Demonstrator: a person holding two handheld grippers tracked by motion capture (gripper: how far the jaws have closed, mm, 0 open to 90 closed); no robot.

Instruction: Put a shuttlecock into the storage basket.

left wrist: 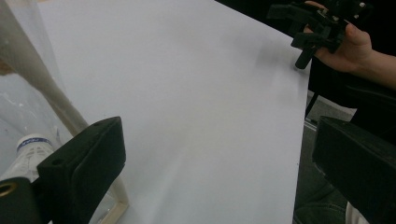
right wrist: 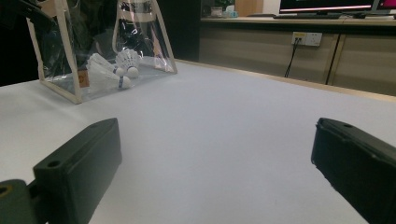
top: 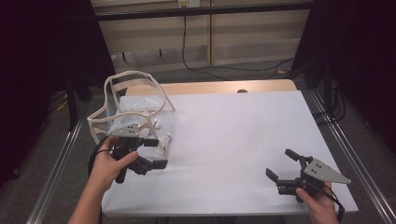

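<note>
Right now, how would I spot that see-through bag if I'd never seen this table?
Find the white table, then its left edge beside the left gripper. The clear bag stands there upright, with cream trim and white shuttlecocks inside; nothing else on the table is transparent.

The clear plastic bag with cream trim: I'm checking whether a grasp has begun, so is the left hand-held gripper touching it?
Cannot tell. In the high view the left hand-held gripper overlaps the clear plastic bag with cream trim, hiding any gap.

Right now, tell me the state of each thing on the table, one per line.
Clear bag: upright, top open.
Shuttlecocks: lying inside the bag.
Left gripper: open, beside the bag, holding nothing.
Right gripper: open, holding nothing.
</note>
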